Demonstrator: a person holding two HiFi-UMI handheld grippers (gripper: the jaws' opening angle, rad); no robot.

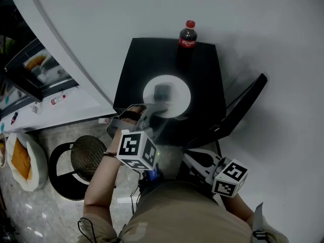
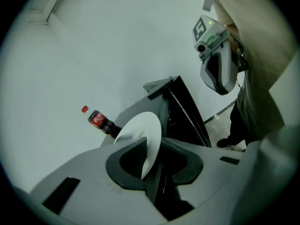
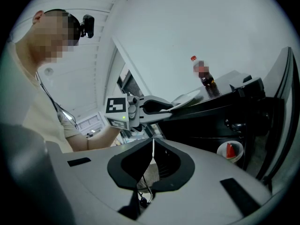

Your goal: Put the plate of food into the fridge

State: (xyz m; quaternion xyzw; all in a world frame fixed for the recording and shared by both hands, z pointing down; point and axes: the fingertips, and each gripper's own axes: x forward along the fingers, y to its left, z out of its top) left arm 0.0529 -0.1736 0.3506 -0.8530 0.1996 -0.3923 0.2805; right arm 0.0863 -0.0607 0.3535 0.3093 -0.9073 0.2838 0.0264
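A white plate (image 1: pixel 167 96) with a blurred grey piece of food lies on top of a small black fridge (image 1: pixel 202 70), whose door (image 1: pixel 243 105) stands open to the right. My left gripper (image 1: pixel 152 110) is shut on the plate's near rim. In the left gripper view the plate (image 2: pixel 140 130) stands edge-on between the jaws of the left gripper (image 2: pixel 151 146). In the right gripper view the left gripper (image 3: pixel 161 106) clasps the plate (image 3: pixel 187 97). My right gripper (image 1: pixel 190 158) hangs shut and empty in front of the fridge, below its top; the right gripper (image 3: pixel 153 146) has its pads touching.
A cola bottle (image 1: pixel 188 34) stands at the back of the fridge top. A small white bowl with a red slice (image 3: pixel 229 150) sits inside the fridge. Left of me are a round mesh stool (image 1: pixel 87 156), a white bowl of orange food (image 1: pixel 23 161) and a counter (image 1: pixel 61 110).
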